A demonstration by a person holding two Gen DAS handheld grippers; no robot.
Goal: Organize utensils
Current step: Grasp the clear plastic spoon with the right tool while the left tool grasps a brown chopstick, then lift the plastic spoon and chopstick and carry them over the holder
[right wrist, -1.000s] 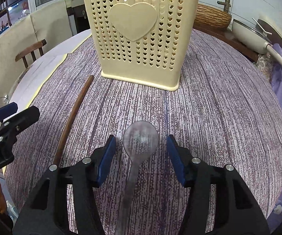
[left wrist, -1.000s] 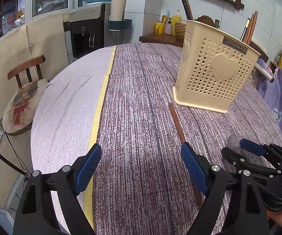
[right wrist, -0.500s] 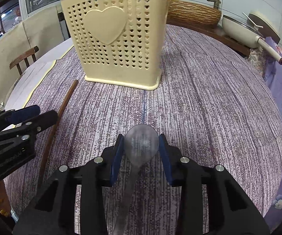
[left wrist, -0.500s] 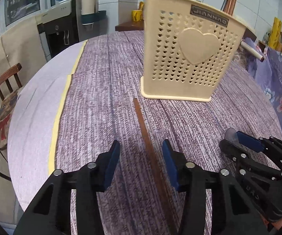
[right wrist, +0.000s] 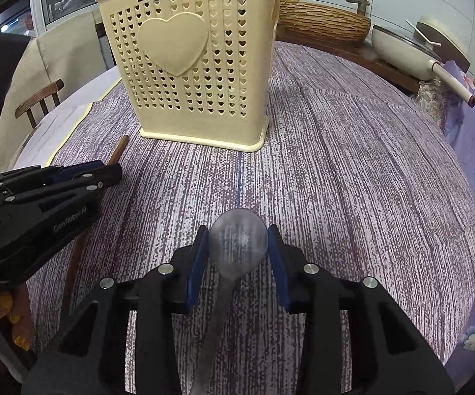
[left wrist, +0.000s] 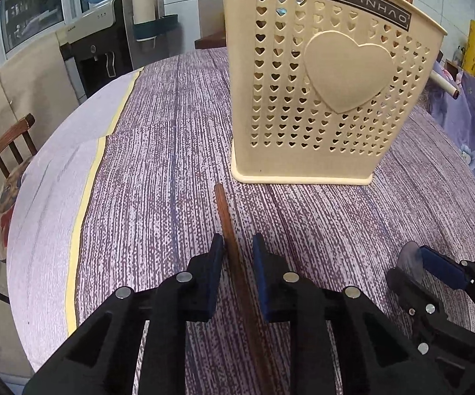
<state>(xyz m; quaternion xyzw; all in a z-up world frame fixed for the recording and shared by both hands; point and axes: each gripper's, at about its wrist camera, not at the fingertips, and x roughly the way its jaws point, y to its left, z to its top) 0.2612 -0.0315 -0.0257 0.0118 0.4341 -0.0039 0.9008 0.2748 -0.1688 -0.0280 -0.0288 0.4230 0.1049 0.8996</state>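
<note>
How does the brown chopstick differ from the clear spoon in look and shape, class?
The chopstick is dark brown and opaque; the spoon is translucent and greyish. The chopstick is a thin straight rod; the spoon widens into a round bowl. The chopstick lies between the left hand-held gripper fingers; the spoon's bowl sits between those of the right hand-held gripper. Both lie in front of the cream holder.

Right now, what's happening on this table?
A person works two handheld grippers. The left gripper straddles a brown chopstick lying on the table, not yet clamped. The right gripper is closed on a spoon bowl. The cream utensil basket stands just beyond both.
</note>
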